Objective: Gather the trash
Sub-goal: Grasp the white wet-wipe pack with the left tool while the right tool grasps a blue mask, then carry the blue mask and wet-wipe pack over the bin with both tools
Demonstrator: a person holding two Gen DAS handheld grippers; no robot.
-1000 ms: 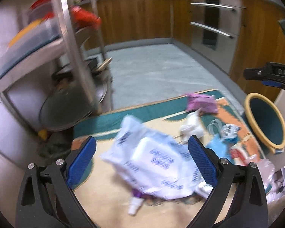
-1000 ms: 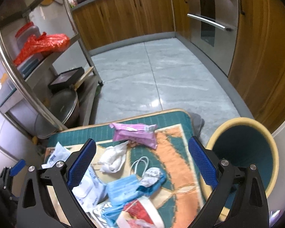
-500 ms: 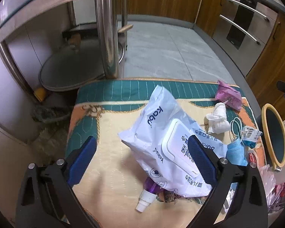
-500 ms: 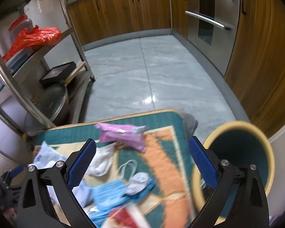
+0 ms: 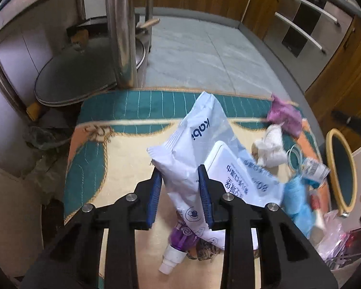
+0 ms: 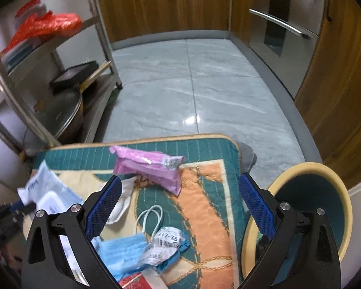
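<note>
My left gripper (image 5: 179, 183) is shut on the near edge of a white wet-wipes pack (image 5: 204, 149) that lies on a patterned mat (image 5: 122, 149); the pack also shows in the right wrist view (image 6: 48, 192). My right gripper (image 6: 179, 200) is open and empty above the mat (image 6: 204, 207). Below it lie a pink packet (image 6: 149, 168), a white crumpled tissue (image 6: 122, 200), a blue face mask (image 6: 122, 248) and a crumpled label (image 6: 161, 245). A yellow-rimmed bin (image 6: 312, 212) with a teal inside stands right of the mat; it also shows in the left wrist view (image 5: 341, 173).
A purple bottle with a white cap (image 5: 178, 245) lies under the pack. A steel rack (image 6: 36, 77) with a pan lid (image 5: 84, 72) and a red bag (image 6: 43, 26) stands on the left. Wooden cabinets and an oven (image 6: 288, 19) line the tiled floor (image 6: 192, 96).
My left gripper has closed on the edge of the wipes pack; it was open half a second ago. My right gripper has shifted slightly over the mat and stays open.
</note>
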